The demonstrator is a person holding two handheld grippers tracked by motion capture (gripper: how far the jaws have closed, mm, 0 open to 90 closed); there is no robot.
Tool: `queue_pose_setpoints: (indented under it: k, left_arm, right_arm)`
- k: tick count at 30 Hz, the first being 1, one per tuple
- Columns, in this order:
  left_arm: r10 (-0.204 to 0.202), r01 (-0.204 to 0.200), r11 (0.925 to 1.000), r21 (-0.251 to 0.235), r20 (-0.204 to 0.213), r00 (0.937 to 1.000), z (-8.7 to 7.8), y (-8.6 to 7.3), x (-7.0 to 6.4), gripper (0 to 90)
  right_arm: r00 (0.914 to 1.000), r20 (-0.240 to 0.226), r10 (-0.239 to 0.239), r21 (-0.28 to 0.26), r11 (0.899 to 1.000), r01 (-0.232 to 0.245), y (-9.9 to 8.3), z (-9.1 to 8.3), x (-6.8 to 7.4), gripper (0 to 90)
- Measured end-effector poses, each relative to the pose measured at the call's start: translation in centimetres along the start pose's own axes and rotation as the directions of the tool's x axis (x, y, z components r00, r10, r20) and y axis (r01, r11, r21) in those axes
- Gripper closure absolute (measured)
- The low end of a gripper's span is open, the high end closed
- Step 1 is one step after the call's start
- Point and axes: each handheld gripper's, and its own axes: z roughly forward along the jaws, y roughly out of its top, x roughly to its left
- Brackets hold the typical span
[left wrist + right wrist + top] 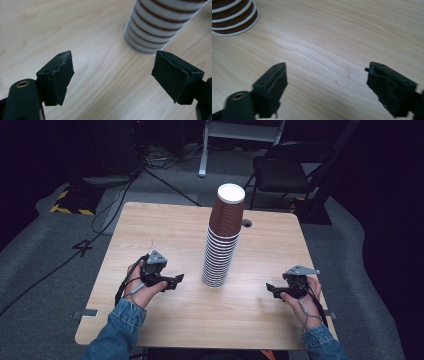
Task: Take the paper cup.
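Item: stack of cups point(223, 237), upturned, at the table point(170, 235) centre. We hold the left gripper point(176, 280) and right gripper point(270, 288) either side, jaws apart, empty. Step, we judge: approach. Next: close in, grip the top cup without toppling.

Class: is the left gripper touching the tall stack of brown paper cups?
Apart. In the high view bare wooden table separates left gripper from cup stack.
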Motion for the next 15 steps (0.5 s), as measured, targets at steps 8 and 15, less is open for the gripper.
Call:
queue_pose_setpoints:
  k: [8, 15]
  left_arm:
    - [0.089, -0.078, 0.9892, -0.124, 0.084, 0.9925, -1.5, 3.8, -2.3, 15.8]
    - [0.119, -0.102, 0.9771, -0.187, 0.082, 0.9895, -1.9, 6.5, -3.2, 15.5]
  right_arm:
    - [0.9983, -0.043, 0.039, -0.010, 0.999, -0.040, -0.2, -1.8, 0.4, 15.9]
    - [0.9949, -0.092, 0.043, -0.049, 0.998, -0.047, 0.0, -3.0, 0.6, 16.1]
